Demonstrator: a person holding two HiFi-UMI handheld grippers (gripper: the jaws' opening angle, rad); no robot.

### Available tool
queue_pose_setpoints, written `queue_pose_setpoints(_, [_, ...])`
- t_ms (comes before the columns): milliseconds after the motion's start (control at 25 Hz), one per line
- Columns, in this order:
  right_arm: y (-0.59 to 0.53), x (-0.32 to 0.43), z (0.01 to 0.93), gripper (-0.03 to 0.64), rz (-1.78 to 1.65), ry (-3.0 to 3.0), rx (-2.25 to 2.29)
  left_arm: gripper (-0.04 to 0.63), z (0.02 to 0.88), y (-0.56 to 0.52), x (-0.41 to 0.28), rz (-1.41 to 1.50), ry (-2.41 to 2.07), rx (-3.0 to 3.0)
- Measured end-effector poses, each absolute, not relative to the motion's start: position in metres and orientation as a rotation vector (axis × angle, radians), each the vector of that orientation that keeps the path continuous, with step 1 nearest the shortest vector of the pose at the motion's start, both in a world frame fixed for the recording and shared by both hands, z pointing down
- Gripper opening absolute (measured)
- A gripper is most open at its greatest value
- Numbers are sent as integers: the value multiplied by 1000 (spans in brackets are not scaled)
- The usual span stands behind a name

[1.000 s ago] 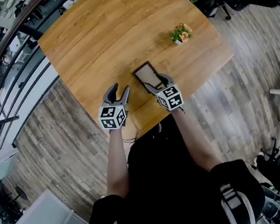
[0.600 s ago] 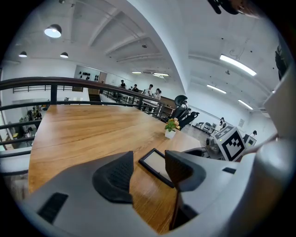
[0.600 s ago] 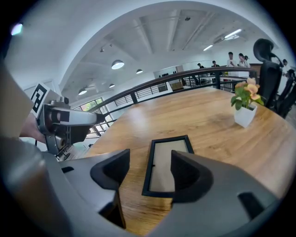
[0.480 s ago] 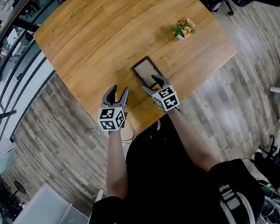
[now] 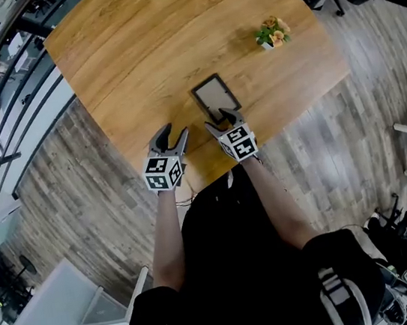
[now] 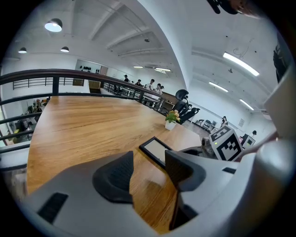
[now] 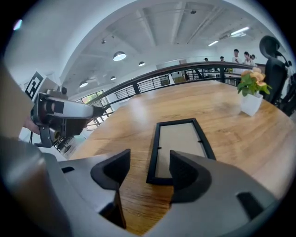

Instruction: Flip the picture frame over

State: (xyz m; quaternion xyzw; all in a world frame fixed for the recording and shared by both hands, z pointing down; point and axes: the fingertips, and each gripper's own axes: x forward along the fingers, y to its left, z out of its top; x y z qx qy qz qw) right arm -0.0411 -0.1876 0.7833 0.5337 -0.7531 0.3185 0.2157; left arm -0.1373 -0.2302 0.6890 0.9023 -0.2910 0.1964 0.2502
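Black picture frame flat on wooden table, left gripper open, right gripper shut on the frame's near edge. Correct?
No. The right gripper view shows the right gripper open, jaws apart, not clamped on the black rectangular picture frame. It does lie flat on the wooden table, and the left gripper is open.

A broad wooden bench point(image 5: 156, 51) with rounded corners stood on a grey-brown plank floor point(image 5: 74, 207). Near its far right edge sat a small potted plant point(image 5: 273, 32), orange blooms and green leaves in a white pot, upright. A dark railing point(image 6: 69, 72) curved beside the bench's left side. Round ceiling lamps point(image 6: 54, 25) glowed overhead. A black office chair point(image 6: 181, 96) and several people point(image 6: 150, 84) stood far behind.
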Motion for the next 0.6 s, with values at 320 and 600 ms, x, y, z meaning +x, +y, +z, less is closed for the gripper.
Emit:
queue_pose_setpoints(320, [-196,-46,793,232,827,-2062,1492,230,692,-230,-151,540,-819,2448])
queue_pose_setpoints(600, [-198,-48,795,193,816,-2013,1490,230,694,-227,-155,544,-816,2439])
